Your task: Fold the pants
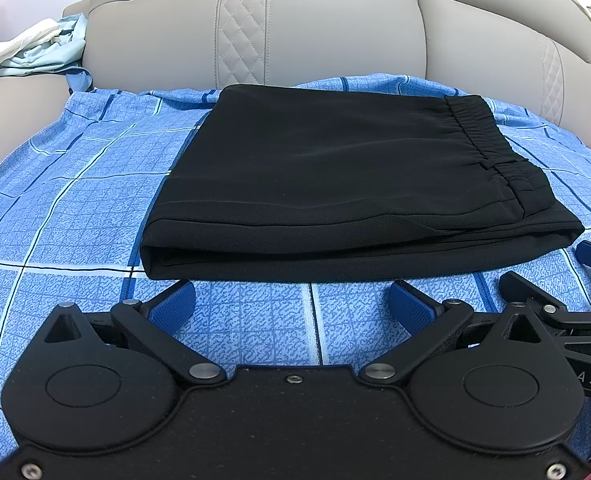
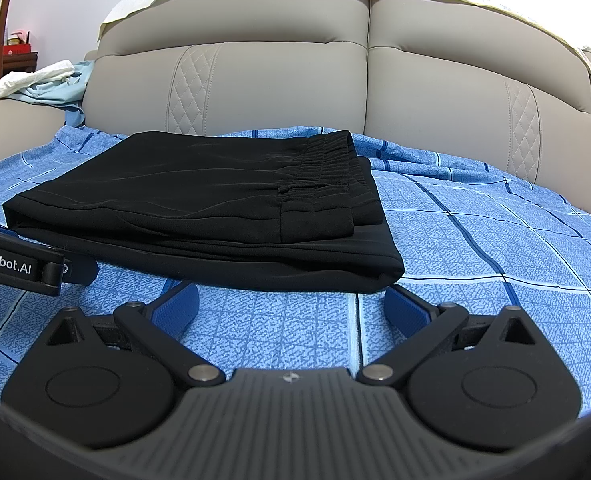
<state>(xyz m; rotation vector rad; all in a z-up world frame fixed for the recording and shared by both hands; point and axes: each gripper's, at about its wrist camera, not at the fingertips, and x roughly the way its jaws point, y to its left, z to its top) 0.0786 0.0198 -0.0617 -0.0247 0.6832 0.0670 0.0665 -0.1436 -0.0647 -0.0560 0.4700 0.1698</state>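
Nearest to each camera is the tool itself. The left tool (image 1: 293,300), black with blue ribbed pads, stands with its jaws wide apart and nothing is between them; under it is only the blue checked bedsheet (image 1: 75,208). The right tool (image 2: 291,302) is of the same kind, also spread wide and empty.

Just ahead of both tools, apart from the pads, lie the black folded pants (image 1: 335,184) with an elastic waistband. They lie flat on the sheet as a thick, neat packet of several layers. Their long axis runs left to right, across the line in which the tools point. The near long edge faces both tools. The gathered waistband is on the right side of the packet, and the closed fold is on the left.

The left tool stands before the left and middle part of this edge, the right tool before the right corner. Both seem about equally near. I judge the folding is nearly finished or finished.

Behind the pants rises the beige padded leather sofa back (image 1: 335,32).
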